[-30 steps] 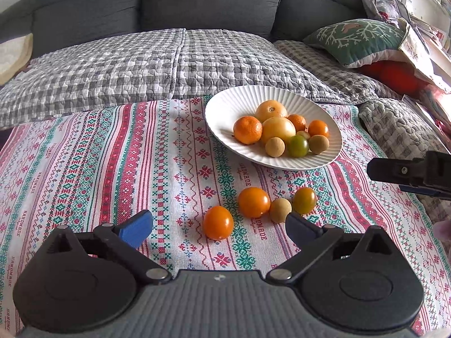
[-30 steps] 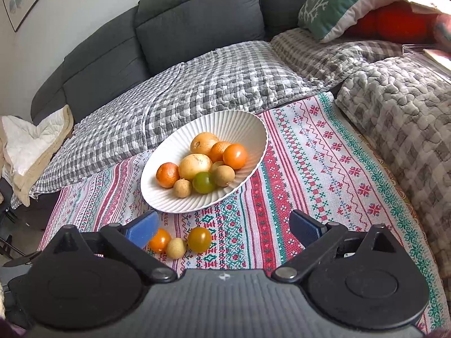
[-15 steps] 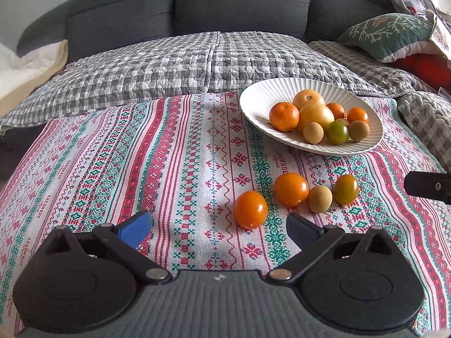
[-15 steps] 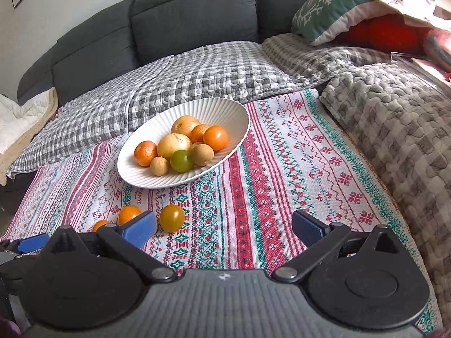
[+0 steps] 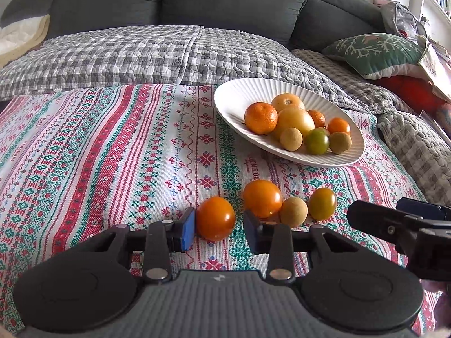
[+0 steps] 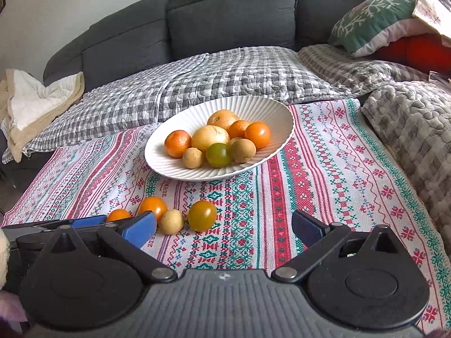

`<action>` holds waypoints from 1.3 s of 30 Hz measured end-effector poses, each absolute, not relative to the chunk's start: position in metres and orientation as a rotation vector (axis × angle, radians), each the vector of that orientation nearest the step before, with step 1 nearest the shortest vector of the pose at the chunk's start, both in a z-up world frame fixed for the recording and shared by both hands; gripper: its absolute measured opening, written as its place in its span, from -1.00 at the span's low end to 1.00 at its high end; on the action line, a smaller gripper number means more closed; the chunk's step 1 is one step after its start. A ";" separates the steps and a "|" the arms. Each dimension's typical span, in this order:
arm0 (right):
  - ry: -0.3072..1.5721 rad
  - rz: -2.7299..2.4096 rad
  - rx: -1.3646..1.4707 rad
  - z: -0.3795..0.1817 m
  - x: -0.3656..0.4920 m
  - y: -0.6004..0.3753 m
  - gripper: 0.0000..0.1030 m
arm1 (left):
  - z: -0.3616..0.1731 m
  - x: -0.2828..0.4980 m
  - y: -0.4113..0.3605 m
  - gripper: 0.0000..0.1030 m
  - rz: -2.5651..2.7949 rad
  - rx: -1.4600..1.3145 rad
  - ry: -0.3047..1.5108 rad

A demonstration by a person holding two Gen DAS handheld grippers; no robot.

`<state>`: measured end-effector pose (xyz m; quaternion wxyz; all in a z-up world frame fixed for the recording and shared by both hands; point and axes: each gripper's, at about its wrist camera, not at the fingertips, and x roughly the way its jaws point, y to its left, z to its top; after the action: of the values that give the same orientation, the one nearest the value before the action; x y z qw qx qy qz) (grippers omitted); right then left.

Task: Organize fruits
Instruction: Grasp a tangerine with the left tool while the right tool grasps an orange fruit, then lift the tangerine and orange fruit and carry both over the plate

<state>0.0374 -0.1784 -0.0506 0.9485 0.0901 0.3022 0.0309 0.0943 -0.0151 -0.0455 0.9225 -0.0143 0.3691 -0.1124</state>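
Compared with half a second ago, the left gripper (image 5: pixel 218 229) has drawn its jaws in from full spread, and the leftmost orange tomato (image 5: pixel 215 218) on the patterned cloth (image 5: pixel 112 155) now sits between them. The blue left pad (image 5: pixel 187 229) touches the tomato's side; a thin strip of cloth shows between the fruit and the dark right pad (image 5: pixel 251 232), so whether that side presses on the fruit cannot be confirmed from this view. Judged from this, the pick of the first loose fruit is under way but a secure grip is not yet established; lifting should wait until both pads bear on the fruit. To the right of it, three more loose fruits lie in a row on the cloth: a larger orange tomato (image 5: pixel 262 198), a tan longan (image 5: pixel 293 212) touching it, and a green-orange tomato (image 5: pixel 322 203). Behind them stands the white ribbed plate (image 5: pixel 282 93), already holding a pile of fruit and the likely destination. Furthest right, the right gripper (image 6: pixel 224 226) has its jaws wide apart and empty, above bare cloth just beside the green-orange tomato.
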 end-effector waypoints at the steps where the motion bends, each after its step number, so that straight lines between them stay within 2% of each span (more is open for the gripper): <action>1: 0.613 0.073 0.175 -0.051 0.038 -0.176 0.97 | -0.045 0.095 -0.015 -0.64 -0.234 -0.023 0.762; 9: 0.610 0.180 0.057 -0.055 0.055 -0.147 0.82 | -0.036 0.093 0.015 -0.65 -0.165 -0.005 0.790; 12: 0.618 0.209 0.038 -0.056 0.062 -0.137 0.68 | -0.033 0.092 0.026 -0.65 -0.152 -0.006 0.792; 14: 0.621 0.220 0.023 -0.056 0.067 -0.130 0.52 | -0.032 0.091 0.031 -0.65 -0.150 0.001 0.796; 18: 0.619 0.236 -0.038 -0.055 0.077 -0.114 0.38 | -0.033 0.091 0.040 -0.65 -0.148 -0.005 0.807; 22: 0.651 0.213 -0.120 -0.060 0.091 -0.103 0.06 | -0.032 0.089 0.043 -0.65 -0.158 -0.023 0.816; 30: 0.692 0.201 -0.212 -0.073 0.096 -0.096 -0.17 | -0.034 0.090 0.038 -0.65 -0.182 -0.012 0.817; 33: 0.691 0.210 -0.205 -0.071 0.096 -0.093 -0.33 | -0.034 0.092 0.039 -0.65 -0.184 -0.026 0.827; 34: 0.688 0.215 -0.208 -0.071 0.095 -0.092 -0.44 | -0.035 0.093 0.040 -0.65 -0.185 -0.032 0.834; 39: 0.685 0.239 -0.190 -0.068 0.092 -0.093 -0.45 | -0.036 0.094 0.042 -0.65 -0.184 -0.060 0.838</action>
<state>0.0922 -0.0926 -0.0681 0.9305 -0.0928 0.3345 0.1167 0.0938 0.0421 -0.0359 0.9089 -0.0289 0.4063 -0.0893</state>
